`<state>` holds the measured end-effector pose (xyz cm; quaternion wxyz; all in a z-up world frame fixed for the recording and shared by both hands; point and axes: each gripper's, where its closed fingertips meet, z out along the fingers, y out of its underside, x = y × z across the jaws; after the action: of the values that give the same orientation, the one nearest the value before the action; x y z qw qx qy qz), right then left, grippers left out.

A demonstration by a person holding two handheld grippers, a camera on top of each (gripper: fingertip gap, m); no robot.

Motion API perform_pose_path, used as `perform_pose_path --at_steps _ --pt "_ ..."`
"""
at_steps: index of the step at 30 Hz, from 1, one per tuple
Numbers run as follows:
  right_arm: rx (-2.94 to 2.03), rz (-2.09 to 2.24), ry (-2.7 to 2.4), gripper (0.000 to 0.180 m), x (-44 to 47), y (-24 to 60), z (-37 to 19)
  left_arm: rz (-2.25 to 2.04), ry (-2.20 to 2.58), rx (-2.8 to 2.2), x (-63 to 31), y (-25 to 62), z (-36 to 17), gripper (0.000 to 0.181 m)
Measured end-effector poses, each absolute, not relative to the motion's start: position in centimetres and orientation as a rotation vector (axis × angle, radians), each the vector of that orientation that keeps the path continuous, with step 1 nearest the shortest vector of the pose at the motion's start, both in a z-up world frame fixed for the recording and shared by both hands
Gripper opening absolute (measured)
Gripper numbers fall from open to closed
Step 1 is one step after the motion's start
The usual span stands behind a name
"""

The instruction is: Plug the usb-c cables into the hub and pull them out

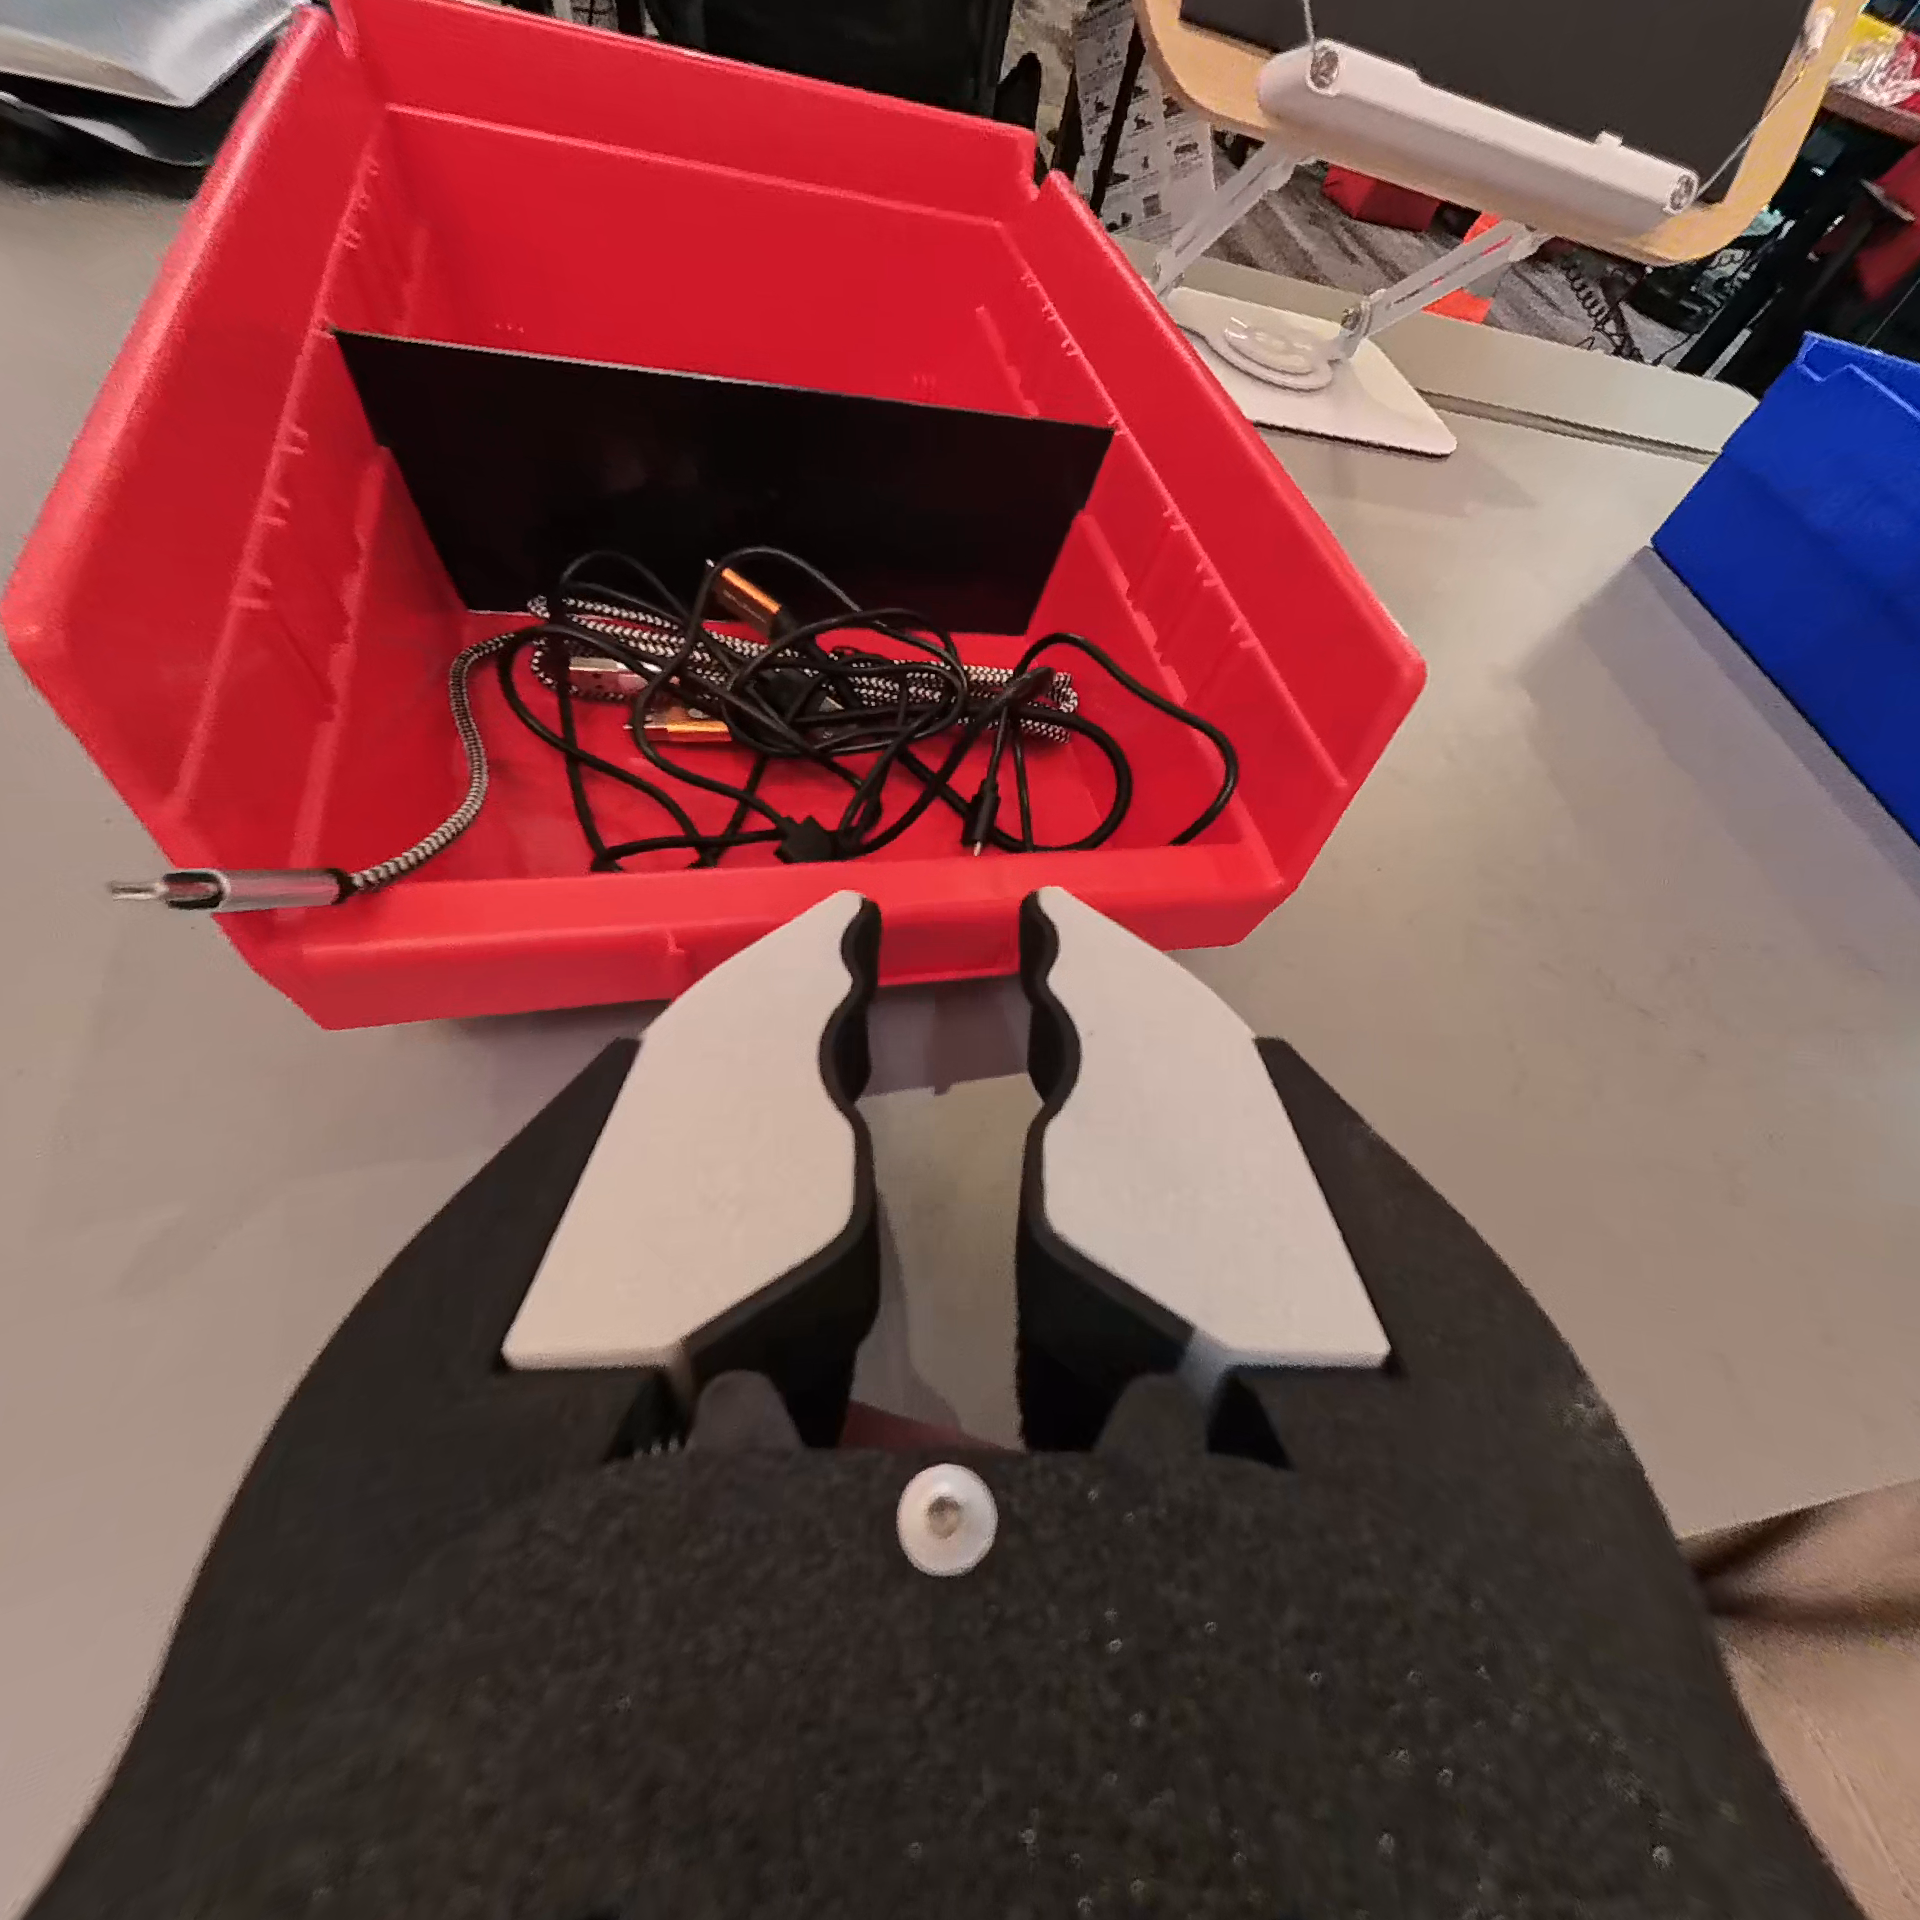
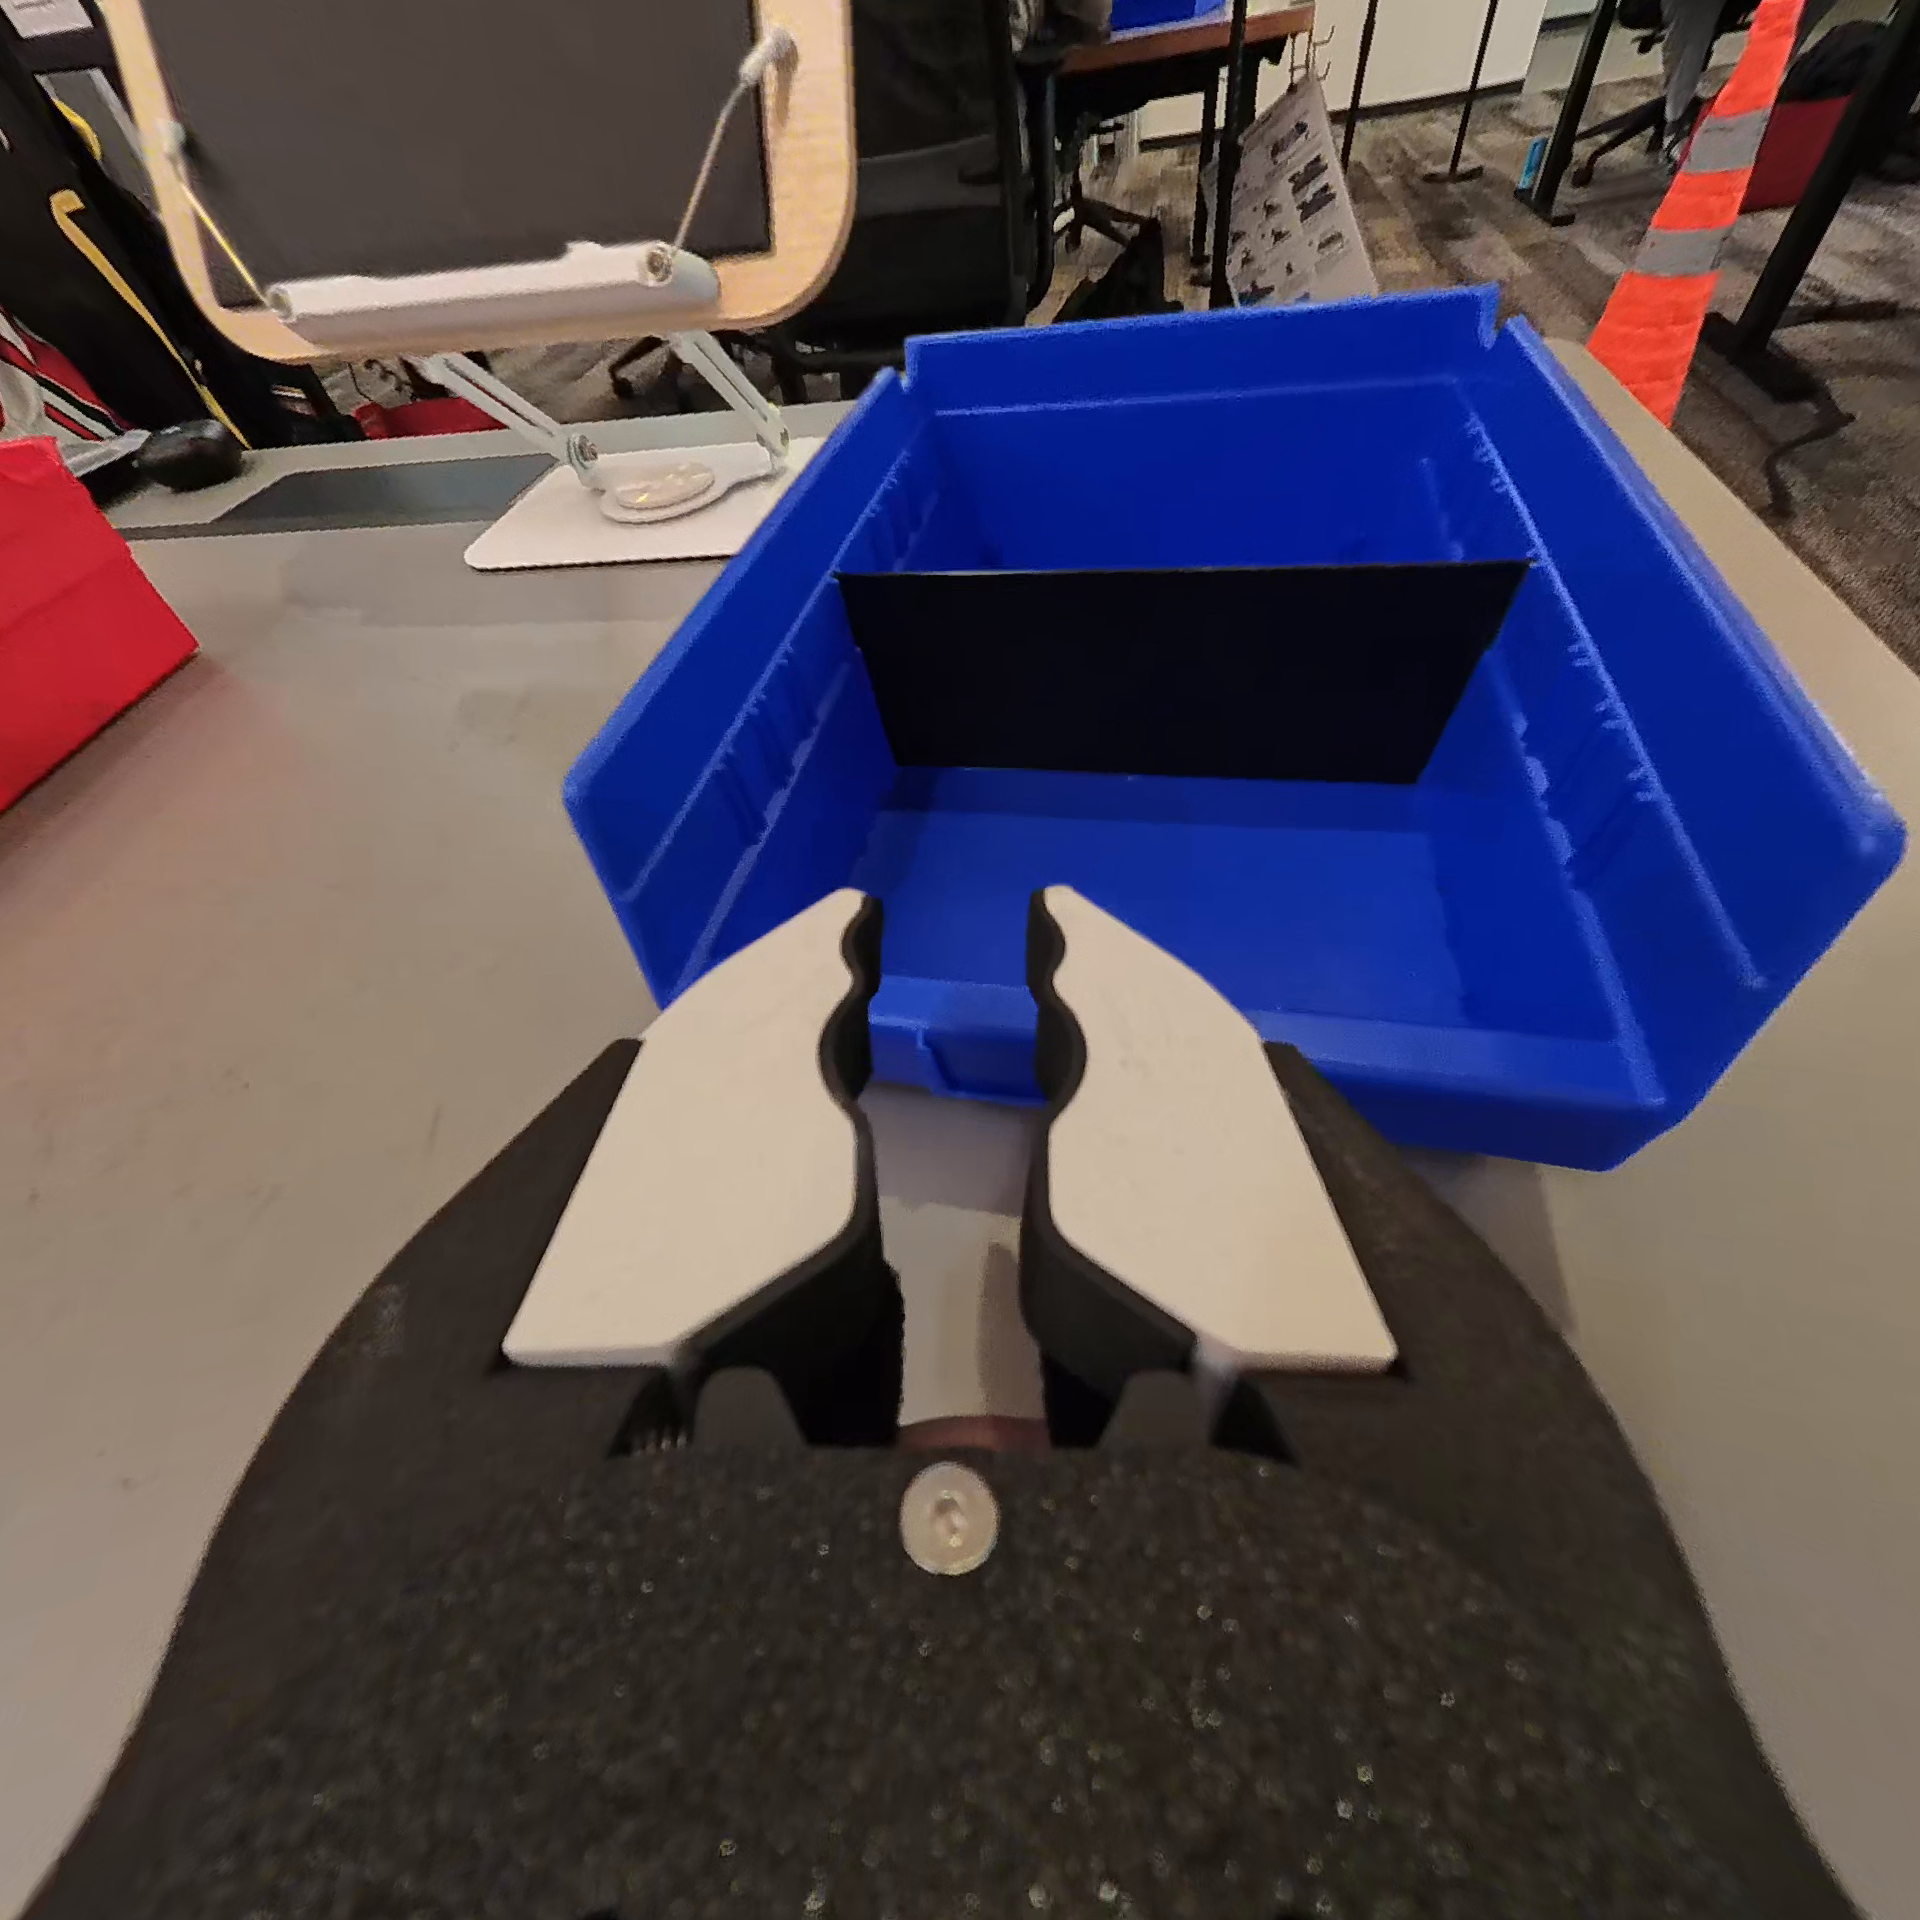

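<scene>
An open-plan office turned test lab — the grey desk (image 2: pixel 312 831) carries plastic storage bins, a red one (image 1: pixel 260 623) and a blue one (image 2: pixel 727 727), each with a black divider, and a white folding tablet stand (image 2: pixel 582 468). Behind it stand black office chairs (image 2: pixel 935 187) on patterned carpet (image 2: pixel 1455 208), further desks on dark metal legs (image 2: pixel 1226 125), and an orange traffic cone with grey bands (image 2: pixel 1704 197) — workplace gear, not a home's.

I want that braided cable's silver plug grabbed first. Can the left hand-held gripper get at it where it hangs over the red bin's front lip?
Probably yes. The silver plug pokes out over the red bin rim, nothing covering it, and the left hand-held gripper is open nearby.
</scene>
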<state>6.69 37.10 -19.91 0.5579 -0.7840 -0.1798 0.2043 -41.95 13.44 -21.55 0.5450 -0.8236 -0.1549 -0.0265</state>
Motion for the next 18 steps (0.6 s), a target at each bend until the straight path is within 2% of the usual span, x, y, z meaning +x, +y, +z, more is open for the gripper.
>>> perform_pose_path --at_steps 18 --pt "-1.805 0.394 -0.667 0.025 2.1 34.5 -20.5 -0.097 -0.367 -1.96 -41.9 13.5 -21.7 0.025"
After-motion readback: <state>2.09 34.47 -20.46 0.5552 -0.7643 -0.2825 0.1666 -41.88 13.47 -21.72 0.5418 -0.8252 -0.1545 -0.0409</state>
